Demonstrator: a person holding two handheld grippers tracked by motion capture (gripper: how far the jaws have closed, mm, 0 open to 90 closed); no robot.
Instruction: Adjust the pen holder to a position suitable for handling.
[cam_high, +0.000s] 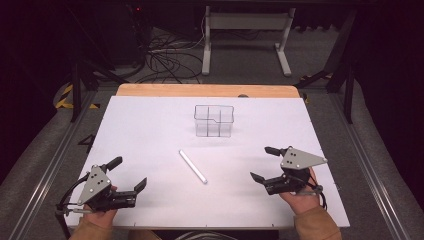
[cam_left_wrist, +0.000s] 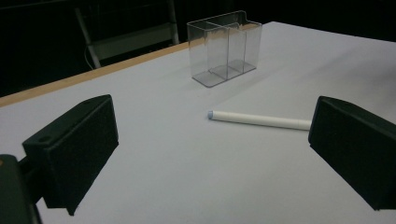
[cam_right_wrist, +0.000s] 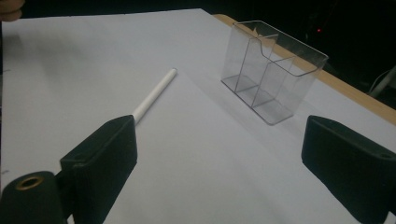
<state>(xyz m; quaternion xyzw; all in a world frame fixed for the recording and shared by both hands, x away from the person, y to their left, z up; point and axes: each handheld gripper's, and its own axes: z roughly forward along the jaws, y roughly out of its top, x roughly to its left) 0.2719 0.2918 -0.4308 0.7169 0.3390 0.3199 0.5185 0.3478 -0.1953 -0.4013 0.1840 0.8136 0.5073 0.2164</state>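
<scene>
- One white pen (cam_high: 193, 166) is counted on the table.
- One clear holder (cam_high: 214, 120) is counted; three compartments are seen in it.
- Two grippers are counted: left gripper (cam_high: 131, 175), right gripper (cam_high: 262, 163).
- One white table (cam_high: 150, 130) is counted.

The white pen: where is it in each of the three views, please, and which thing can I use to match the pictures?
High view: the white pen lies at the table's centre, slanting, between both grippers.
Left gripper view: the pen lies right of centre, its far end hidden behind the right jaw.
Right gripper view: the pen lies left of centre, running down behind the left jaw.
Shared landmark: the clear divided container, standing beyond the pen.
</scene>
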